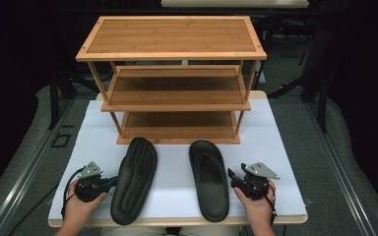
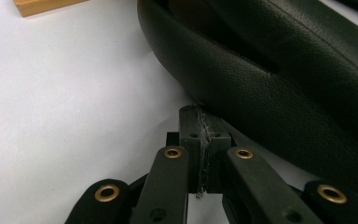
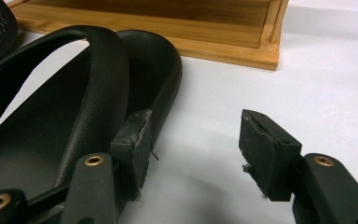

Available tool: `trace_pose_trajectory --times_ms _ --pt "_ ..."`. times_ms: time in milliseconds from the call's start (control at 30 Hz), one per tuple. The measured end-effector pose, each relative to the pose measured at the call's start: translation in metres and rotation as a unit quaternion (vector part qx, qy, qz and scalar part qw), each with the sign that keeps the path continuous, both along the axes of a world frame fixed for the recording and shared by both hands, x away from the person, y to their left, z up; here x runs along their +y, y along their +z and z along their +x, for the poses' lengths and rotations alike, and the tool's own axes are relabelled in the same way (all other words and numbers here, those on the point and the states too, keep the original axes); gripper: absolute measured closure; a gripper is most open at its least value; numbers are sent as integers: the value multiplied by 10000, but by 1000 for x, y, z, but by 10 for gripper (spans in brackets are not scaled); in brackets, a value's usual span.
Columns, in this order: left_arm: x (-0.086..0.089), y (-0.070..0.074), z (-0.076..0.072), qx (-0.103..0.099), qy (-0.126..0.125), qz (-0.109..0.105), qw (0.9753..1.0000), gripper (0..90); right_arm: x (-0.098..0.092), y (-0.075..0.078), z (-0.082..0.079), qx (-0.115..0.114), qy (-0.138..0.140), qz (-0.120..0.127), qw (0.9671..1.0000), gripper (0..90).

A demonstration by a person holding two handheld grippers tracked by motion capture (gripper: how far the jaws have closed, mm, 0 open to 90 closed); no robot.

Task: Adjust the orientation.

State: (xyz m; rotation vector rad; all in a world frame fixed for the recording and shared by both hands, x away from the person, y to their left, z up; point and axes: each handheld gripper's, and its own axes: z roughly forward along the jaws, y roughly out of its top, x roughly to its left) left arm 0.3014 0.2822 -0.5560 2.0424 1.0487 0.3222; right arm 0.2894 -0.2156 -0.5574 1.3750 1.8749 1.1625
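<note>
Writing: no brand or lettering readable on anything
Left gripper [image 1: 112, 182]: jaws pressed shut on nothing, tips just beside the left slide
Left slide [image 1: 134, 179]: black, lying sole-up on the white table [image 1: 285, 162]
Right slide [image 1: 210, 179]: black, footbed up, in front of the rack
Right gripper [image 1: 232, 176]: jaws spread apart, one pad [image 3: 133, 144] at the slide's edge
Bamboo shoe rack [image 1: 172, 54]: one, three shelves
Count: two slides, two grippers

— We see both slippers [image 1: 134, 179] in matt black rubbery material, one [image 3: 51, 126] finely pebbled.
— And we note the rack [image 1: 172, 78] is smooth, grained wood; the table [image 1: 280, 147] matt white.
</note>
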Motion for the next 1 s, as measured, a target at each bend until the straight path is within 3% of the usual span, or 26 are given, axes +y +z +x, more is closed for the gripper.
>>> trace_pose_trajectory --times_ms 467,833,1000 --pt "-1 11 -5 -128 -25 -389 9992 894 -1 0 0 -56 2 121 9999 434" --pt "-18 28 -9 -372 -228 -805 9958 894 -1 0 0 -59 -13 263 9996 435" --pt "-27 33 -10 -455 -339 -843 9948 894 -1 0 0 -56 -32 281 9996 434"
